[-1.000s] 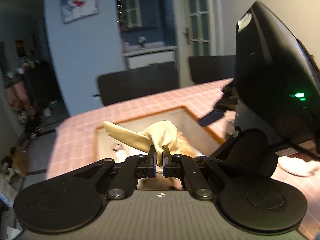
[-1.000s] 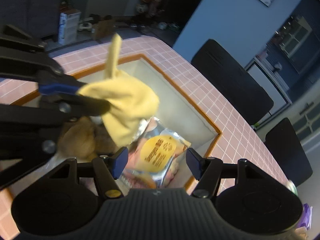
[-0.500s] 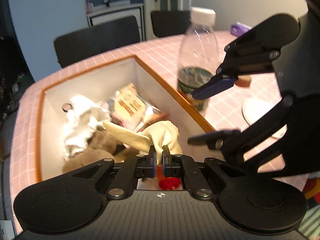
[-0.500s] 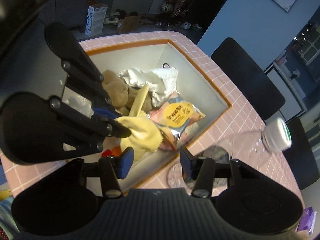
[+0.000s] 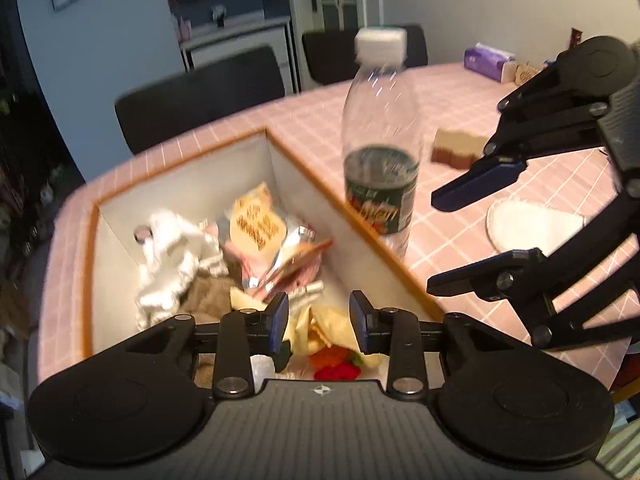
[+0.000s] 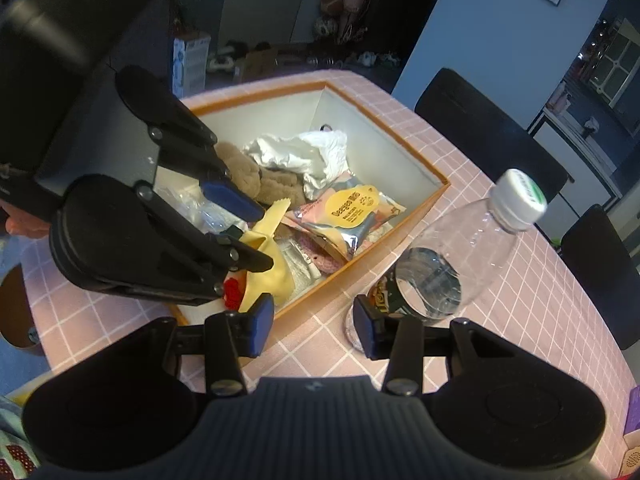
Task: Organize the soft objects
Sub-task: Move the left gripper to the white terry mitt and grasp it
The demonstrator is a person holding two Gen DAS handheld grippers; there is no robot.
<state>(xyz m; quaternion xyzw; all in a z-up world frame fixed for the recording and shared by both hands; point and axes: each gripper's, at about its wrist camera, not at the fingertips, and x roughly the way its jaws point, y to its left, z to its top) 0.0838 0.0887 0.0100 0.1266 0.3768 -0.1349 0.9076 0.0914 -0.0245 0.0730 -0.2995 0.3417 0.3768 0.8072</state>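
An orange-rimmed white box [image 5: 180,156] on the pink checked table holds a white cloth [image 5: 172,248], a brown plush [image 5: 208,296], a snack packet [image 5: 260,228] and a yellow cloth [image 5: 328,326]. My left gripper [image 5: 319,322] hangs over the box's near end. Its jaws are opening, and the yellow cloth lies loose below and between them, with no pad pressing on it. In the right wrist view the left gripper [image 6: 264,240] stands over the yellow cloth [image 6: 272,276] inside the box [image 6: 400,152]. My right gripper [image 6: 314,328] is open and empty above the tablecloth just outside the box.
A clear plastic bottle [image 6: 452,256] with a white cap stands right beside the box, just past my right fingertip. Farther right lie a brown-and-beige block [image 5: 456,148], a white round pad [image 5: 532,224] and a purple tissue pack [image 5: 488,60]. Black chairs [image 5: 200,96] line the far edge.
My left jaws have gone from shut on the yellow cloth to apart, and the cloth has dropped into the box. My right gripper has drawn back from the box toward the bottle, its jaws narrower.
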